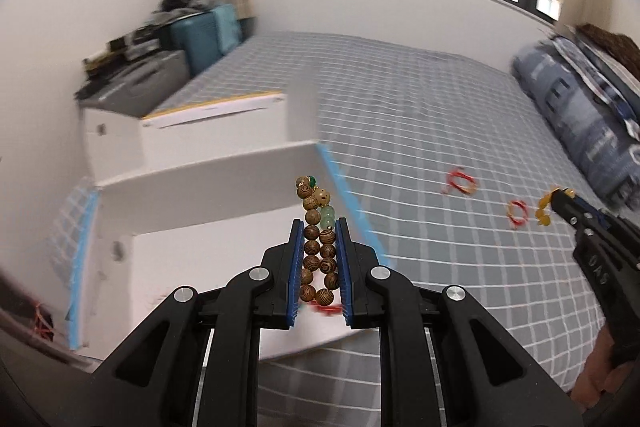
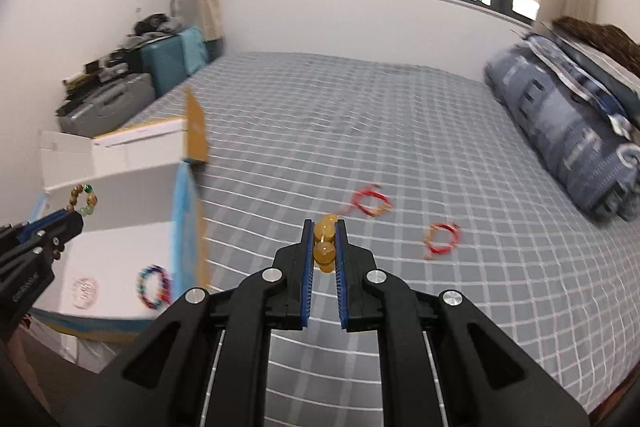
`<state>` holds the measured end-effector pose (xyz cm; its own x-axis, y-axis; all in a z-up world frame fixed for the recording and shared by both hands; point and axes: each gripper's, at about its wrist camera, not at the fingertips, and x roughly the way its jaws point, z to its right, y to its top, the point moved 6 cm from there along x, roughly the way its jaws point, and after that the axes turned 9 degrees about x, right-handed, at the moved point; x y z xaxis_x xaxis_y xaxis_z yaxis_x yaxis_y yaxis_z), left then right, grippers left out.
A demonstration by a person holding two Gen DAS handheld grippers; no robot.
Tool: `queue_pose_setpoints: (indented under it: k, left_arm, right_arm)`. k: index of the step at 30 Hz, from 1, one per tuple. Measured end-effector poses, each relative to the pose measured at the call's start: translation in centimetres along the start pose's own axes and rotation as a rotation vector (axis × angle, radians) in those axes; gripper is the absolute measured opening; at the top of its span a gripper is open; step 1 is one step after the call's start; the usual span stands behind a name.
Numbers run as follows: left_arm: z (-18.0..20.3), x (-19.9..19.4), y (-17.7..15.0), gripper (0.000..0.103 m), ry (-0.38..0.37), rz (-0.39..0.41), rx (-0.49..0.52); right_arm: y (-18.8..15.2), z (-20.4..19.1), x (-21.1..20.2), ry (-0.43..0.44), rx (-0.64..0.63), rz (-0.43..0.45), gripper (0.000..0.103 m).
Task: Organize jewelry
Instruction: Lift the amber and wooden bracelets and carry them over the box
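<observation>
My left gripper (image 1: 319, 227) is shut on a brown wooden bead bracelet (image 1: 316, 247) with green beads and holds it above the open white box (image 1: 192, 251). It also shows at the left of the right wrist view (image 2: 76, 217). My right gripper (image 2: 324, 227) is shut on a yellow amber bead bracelet (image 2: 325, 247) above the bed; it shows at the right of the left wrist view (image 1: 554, 201). Two red string bracelets (image 2: 370, 203) (image 2: 442, 237) lie on the grey checked bed sheet. A multicoloured bead bracelet (image 2: 154, 285) lies inside the box.
The box has open flaps with blue edges (image 2: 184, 219) and sits at the bed's left edge. A folded blue quilt (image 2: 568, 139) lies at the right. Suitcases and clutter (image 2: 160, 67) stand at the far left by the wall.
</observation>
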<state>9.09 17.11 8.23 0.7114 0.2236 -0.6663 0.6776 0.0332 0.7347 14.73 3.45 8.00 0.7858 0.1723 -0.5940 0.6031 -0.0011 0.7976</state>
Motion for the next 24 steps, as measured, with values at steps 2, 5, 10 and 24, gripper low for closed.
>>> queue_pose_setpoints:
  k: [2, 5, 10, 24]
  left_arm:
    - [-2.6, -0.2, -0.4, 0.015, 0.030, -0.006, -0.029]
    - [-6.2, -0.1, -1.6, 0.015, 0.063, -0.020, -0.072]
    - [-11.1, 0.6, -4.0, 0.015, 0.110, -0.056, -0.127]
    - [-15.8, 5.1, -9.6, 0.015, 0.117, -0.200, -0.184]
  right_arm:
    - [0.3, -2.6, -0.2, 0.029, -0.018, 0.003, 0.009]
    - [0.3, -6.8, -0.5, 0.080, -0.053, 0.006, 0.009]
    - [-1.3, -13.0, 0.3, 0.142, -0.118, -0.020, 0.009]
    - [-7.7, -20.5, 6.5, 0.175, -0.207, -0.178, 0.009]
